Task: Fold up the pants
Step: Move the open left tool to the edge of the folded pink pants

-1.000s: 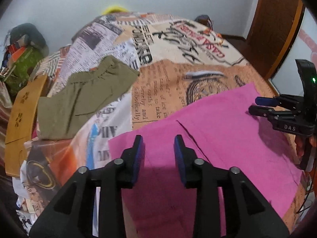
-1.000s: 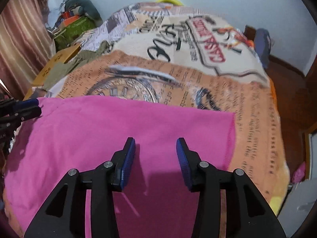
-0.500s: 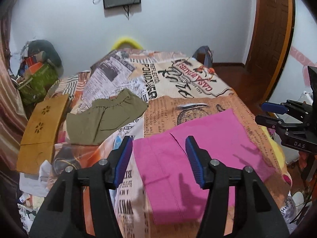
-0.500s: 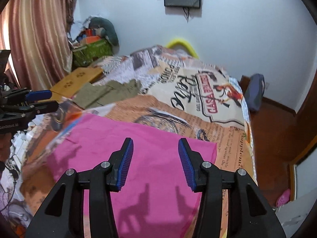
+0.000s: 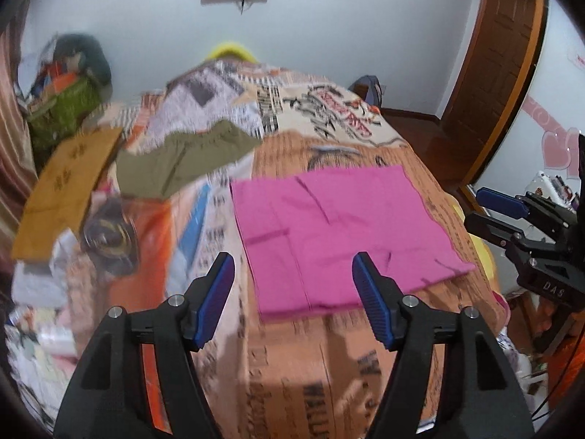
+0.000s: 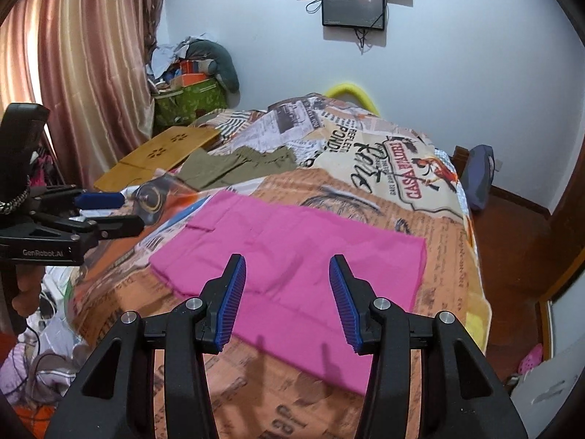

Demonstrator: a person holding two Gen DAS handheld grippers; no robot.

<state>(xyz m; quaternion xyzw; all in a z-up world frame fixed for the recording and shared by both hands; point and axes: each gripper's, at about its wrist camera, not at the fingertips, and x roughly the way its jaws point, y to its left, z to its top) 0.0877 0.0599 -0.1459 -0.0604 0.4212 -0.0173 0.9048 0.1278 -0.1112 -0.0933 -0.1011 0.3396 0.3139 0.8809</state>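
Note:
Pink pants (image 5: 340, 226) (image 6: 292, 241) lie folded flat in a rectangle on the newspaper-print bedspread (image 5: 292, 358) (image 6: 365, 153). My left gripper (image 5: 292, 261) hovers above and short of their near edge; its jaws are opening, with nothing between them. Its fingers also show at the left of the right wrist view, as the left gripper (image 6: 128, 212). My right gripper (image 6: 286, 261) hangs open and empty over the near side of the pink pants. It appears again at the right edge of the left wrist view, right gripper (image 5: 475, 206). Olive pants (image 5: 182, 161) (image 6: 234, 166) lie crumpled farther back on the left.
A wooden lap tray (image 5: 69, 183) (image 6: 161, 153) rests on the bed's left side beside a green box (image 6: 190, 104) piled with things. Clutter covers the floor at the left. A blue backpack (image 6: 479, 175) and a wooden door (image 5: 493, 73) stand right of the bed.
Both grippers have drawn back and up from the pink pants, which now look smaller and farther off. The left jaws have spread much wider; the right jaws have opened a little.

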